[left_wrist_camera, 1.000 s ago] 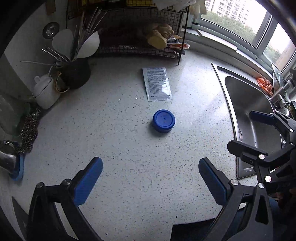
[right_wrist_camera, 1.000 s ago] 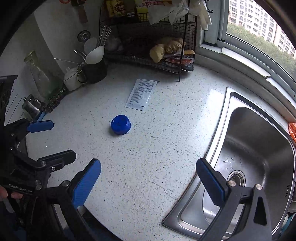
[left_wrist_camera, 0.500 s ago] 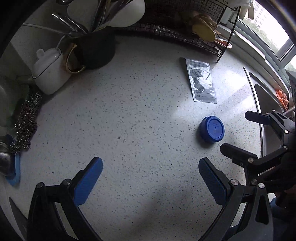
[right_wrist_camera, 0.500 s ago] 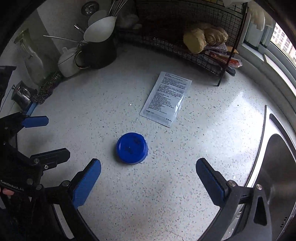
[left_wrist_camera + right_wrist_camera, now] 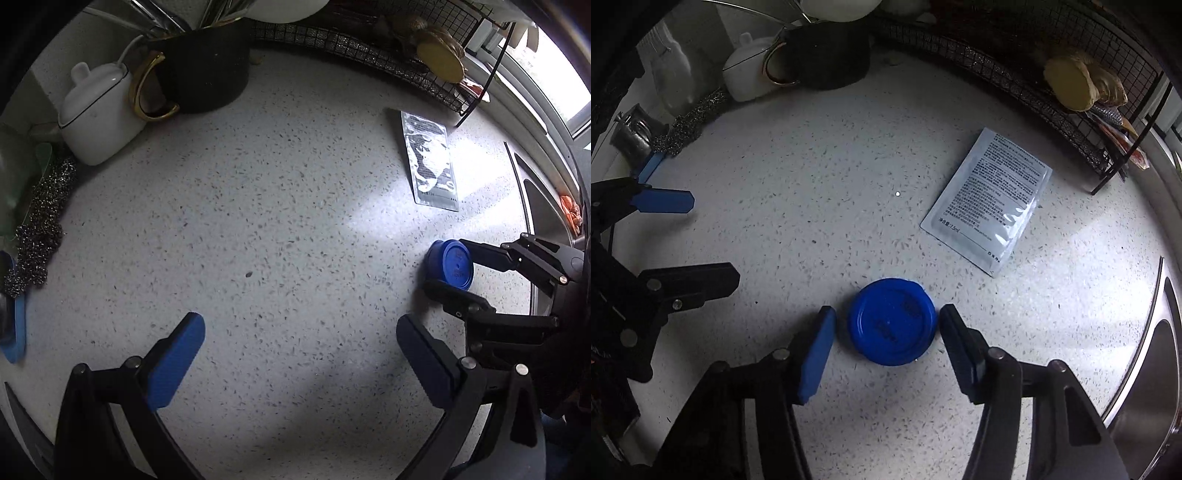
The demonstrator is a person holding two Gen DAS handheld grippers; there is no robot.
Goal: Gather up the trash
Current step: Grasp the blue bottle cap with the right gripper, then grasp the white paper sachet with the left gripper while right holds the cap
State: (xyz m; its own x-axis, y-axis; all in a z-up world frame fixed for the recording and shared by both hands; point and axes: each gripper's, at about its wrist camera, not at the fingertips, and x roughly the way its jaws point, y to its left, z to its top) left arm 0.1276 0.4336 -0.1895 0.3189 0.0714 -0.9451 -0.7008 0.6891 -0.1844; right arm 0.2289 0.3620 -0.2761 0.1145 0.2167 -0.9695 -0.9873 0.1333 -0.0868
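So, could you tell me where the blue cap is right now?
The blue cap lies on the counter between the closing right gripper fingers, near the silver sachet.

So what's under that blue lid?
The blue lid sits flat on the speckled counter, with the closing right gripper around it. Whatever lies beneath the lid is covered, so I cannot tell.

A speckled countertop (image 5: 849,177) of polished stone-look terrazzo — pale, smooth, faintly glossy where window light falls. On it, a blue plastic lid (image 5: 892,321), smooth and semi-matt, and a foil-like sachet (image 5: 988,199) with a shiny, crinkled film. Nearby: a glazed white ceramic pot (image 5: 98,110), wiry steel scourers (image 5: 40,229), a black wire rack (image 5: 1015,81) and a brushed stainless sink (image 5: 1145,387) — dull-sheened metal.
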